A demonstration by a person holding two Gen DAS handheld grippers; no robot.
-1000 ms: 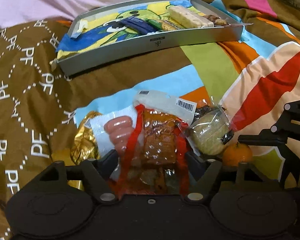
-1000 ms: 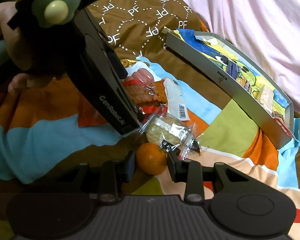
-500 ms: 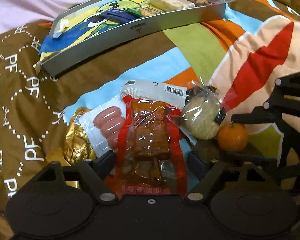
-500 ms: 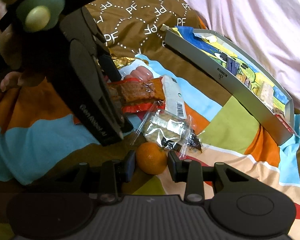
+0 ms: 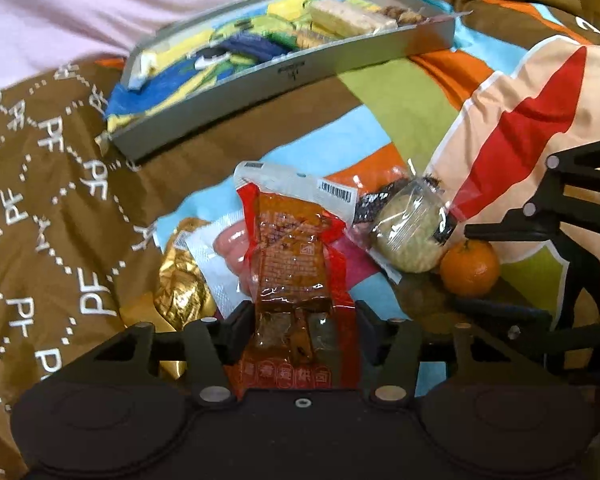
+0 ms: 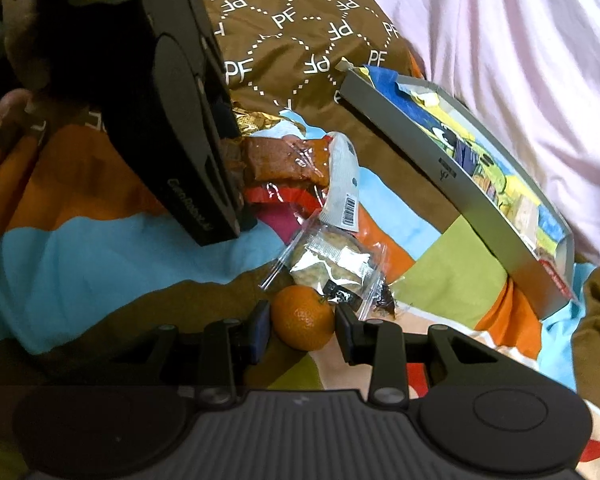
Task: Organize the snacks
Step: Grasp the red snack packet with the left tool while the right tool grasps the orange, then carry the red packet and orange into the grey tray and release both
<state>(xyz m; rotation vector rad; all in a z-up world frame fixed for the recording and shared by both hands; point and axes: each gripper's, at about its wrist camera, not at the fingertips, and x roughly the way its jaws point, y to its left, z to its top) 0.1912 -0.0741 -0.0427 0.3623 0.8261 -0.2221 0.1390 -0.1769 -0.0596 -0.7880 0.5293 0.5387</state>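
Note:
My left gripper is shut on a red and orange snack packet and holds it lifted above the quilt; the packet also shows in the right wrist view. My right gripper has its fingers on both sides of a small orange, which rests on the quilt and also shows in the left wrist view. A wrapped round cookie lies beside the orange. A sausage pack and a gold wrapper lie to the left. A grey tray with several snacks stands at the back.
Everything lies on a soft patchwork quilt. A pink sheet lies behind the tray. In the right wrist view the tray runs along the right side. The left gripper body fills the upper left there.
My left gripper has lifted the red packet up off the pile and drawn it back. My right gripper has stayed around the orange.

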